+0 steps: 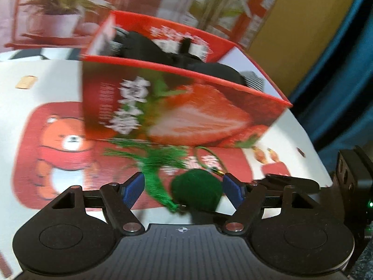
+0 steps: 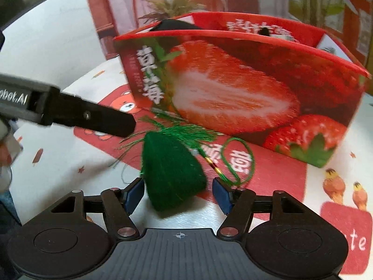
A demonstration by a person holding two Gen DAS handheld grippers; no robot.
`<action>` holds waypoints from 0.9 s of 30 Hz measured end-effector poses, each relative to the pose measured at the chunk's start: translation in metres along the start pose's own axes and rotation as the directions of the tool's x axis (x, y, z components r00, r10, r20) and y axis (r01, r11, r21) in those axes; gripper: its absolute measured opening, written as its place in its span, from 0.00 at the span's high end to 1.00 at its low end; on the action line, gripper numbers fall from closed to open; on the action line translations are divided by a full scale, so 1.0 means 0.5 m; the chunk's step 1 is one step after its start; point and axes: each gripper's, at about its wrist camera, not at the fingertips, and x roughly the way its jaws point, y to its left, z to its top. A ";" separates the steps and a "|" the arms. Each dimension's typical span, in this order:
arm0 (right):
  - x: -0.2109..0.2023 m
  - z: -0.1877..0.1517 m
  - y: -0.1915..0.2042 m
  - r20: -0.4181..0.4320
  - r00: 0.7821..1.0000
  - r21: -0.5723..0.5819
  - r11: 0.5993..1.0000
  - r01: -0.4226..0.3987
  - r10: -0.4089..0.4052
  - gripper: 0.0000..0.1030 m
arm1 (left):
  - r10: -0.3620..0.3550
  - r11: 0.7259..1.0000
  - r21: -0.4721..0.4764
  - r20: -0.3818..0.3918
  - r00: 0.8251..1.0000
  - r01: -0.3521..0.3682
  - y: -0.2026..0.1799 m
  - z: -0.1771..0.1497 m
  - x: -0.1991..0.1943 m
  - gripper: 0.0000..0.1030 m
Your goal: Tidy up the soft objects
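A dark green plush ornament with a bright green tassel and a gold-beaded cord loop lies on the printed mat in front of a red strawberry box. My right gripper stands open around it; the left pad touches the plush and a small gap shows at the right pad. In the left wrist view the same ornament sits between the pads of my left gripper, which is open, with the tassel beside its left pad. One black left finger reaches toward the tassel.
The strawberry box is open-topped and holds black soft items. The white mat with red bear prints covers the round table. Potted plants and red furniture stand behind. The other gripper's black housing shows at the right edge.
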 end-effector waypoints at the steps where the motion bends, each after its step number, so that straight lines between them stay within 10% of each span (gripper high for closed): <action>1: 0.001 0.001 -0.005 0.003 1.000 0.009 1.000 -0.003 0.003 0.41 | -0.019 1.000 0.005 -0.009 1.000 0.019 -0.005 0.001 0.010 0.28; 4: 0.001 -0.004 -0.012 -0.001 1.000 0.001 1.000 -0.007 0.007 0.41 | -0.065 0.998 -0.004 -0.035 0.997 0.065 -0.010 0.001 0.041 0.31; 9: 0.018 0.001 0.005 -0.005 1.000 -0.037 0.999 -0.012 0.011 0.42 | -0.060 0.998 0.007 -0.072 0.996 0.060 -0.014 -0.003 0.069 0.65; 19: -0.045 0.057 0.002 0.089 0.994 -0.007 0.998 -0.059 0.059 0.50 | -0.096 0.995 0.033 0.078 0.992 0.094 -0.033 0.050 -0.038 0.67; 27: -0.152 0.211 0.011 0.286 0.956 -0.099 0.994 -0.046 0.073 0.50 | -0.110 0.989 0.134 0.312 0.944 0.071 -0.089 0.179 -0.159 0.67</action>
